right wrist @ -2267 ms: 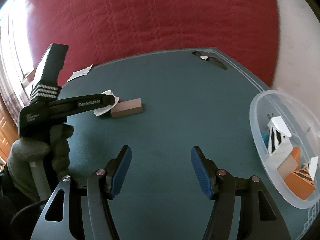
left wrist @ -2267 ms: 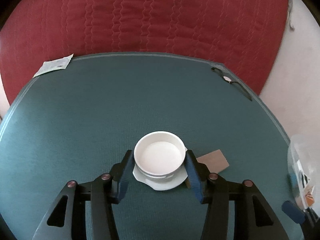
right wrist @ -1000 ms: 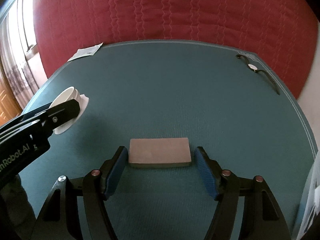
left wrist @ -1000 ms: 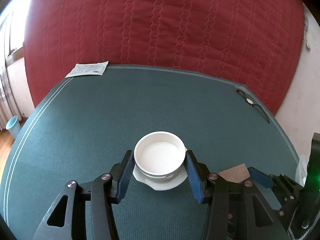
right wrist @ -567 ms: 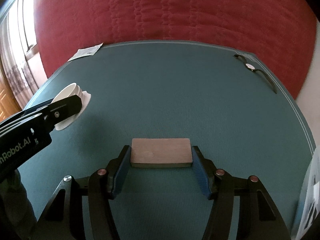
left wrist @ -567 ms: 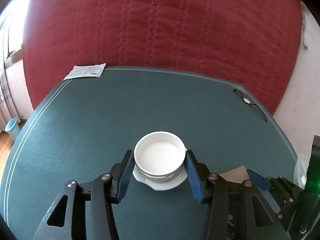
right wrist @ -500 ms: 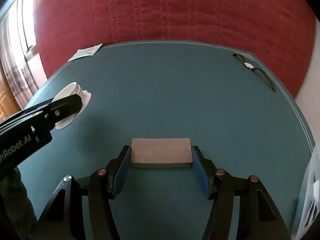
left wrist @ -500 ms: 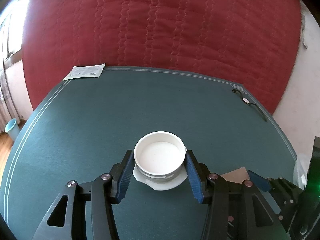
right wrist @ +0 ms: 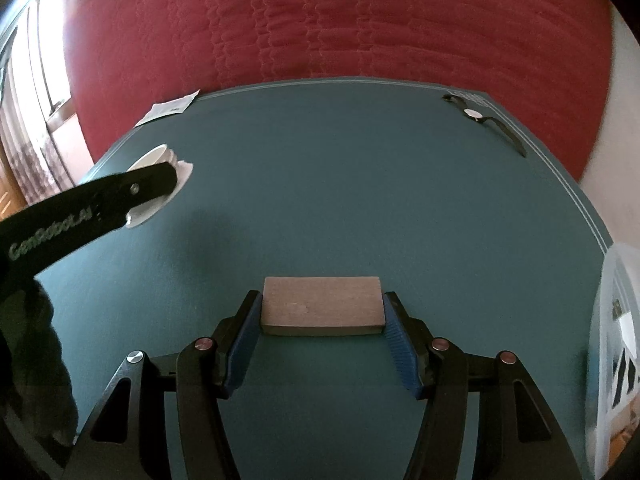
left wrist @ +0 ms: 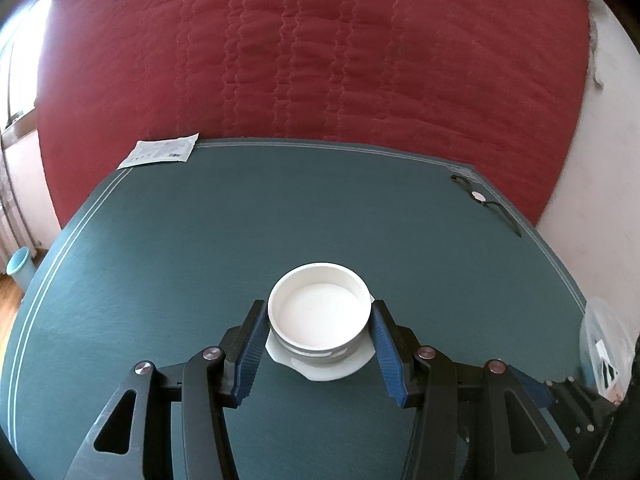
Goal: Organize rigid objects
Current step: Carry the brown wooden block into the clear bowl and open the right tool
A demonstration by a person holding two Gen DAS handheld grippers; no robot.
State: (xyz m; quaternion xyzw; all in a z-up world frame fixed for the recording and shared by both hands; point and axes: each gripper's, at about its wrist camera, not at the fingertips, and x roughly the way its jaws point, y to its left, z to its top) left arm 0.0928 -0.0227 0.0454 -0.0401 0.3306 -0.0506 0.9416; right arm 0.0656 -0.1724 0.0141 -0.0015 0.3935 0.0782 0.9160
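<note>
A: Where's the block?
B: Wooden block (right wrist: 322,305) sits btwn the right gripper (right wrist: 322,336) fingers, long side across. Blue pads (right wrist: 400,354) pressed on both short ends, so jaws pinching it. Can't tell if it's off the green table (right wrist: 360,184) or flat on it.

A: And the left?
B: Left gripper (left wrist: 319,344) jaws closed onto a white round tub (left wrist: 319,316), pads touching its wall on both sides. Tub stands upright, open top, on a flat white lid or saucer (left wrist: 320,372) w/ a wavy edge; can't tell which. From the right wrist cam it's at the table's left edge, well apart from the block.

A: Anything else around?
B: Clear plastic bowl (left wrist: 608,352) at the right edge, some patterned bits inside, too blurred to name. Wristwatch (left wrist: 480,198) w/ black strap at far right corner. White paper packet (left wrist: 160,152) at far left corner. Red quilted fabric (left wrist: 312,52) behind the table. Small blue bin (left wrist: 18,270) on the floor, left.
</note>
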